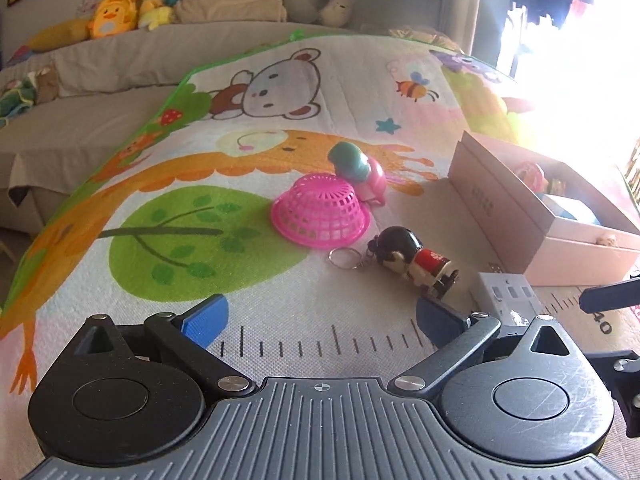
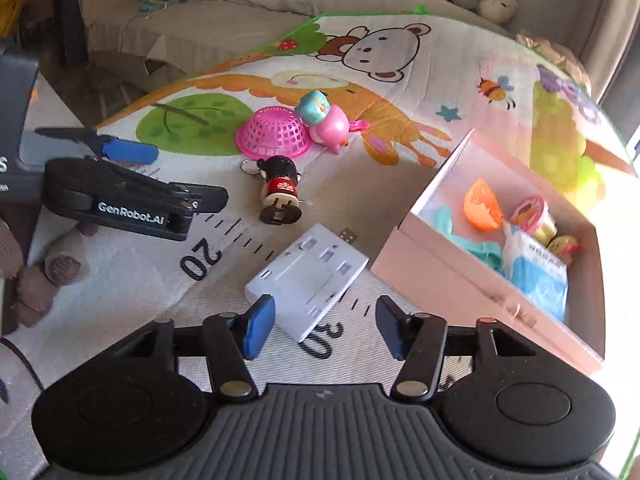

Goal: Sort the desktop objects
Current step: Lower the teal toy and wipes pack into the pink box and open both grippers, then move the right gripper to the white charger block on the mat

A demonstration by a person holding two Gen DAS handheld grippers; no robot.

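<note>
I see a cartoon play mat spread over the table, a sofa behind. My right gripper hangs open over the white card reader, its left finger beside the near corner. My left gripper is open too, empty. The doll keychain lies at 11 o'clock from the reader, the pink basket and pink toy beyond. The box sits at 2 o'clock.

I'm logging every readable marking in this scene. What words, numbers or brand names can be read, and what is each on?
"GenRobot.AI": side of the left tongs.
"20": ruler scale printed on the play mat.
"30": same scale, beside the white card reader.
"40": same scale, left wrist view.
Print on the blue packet in the pink box: blurred, unreadable.
</note>
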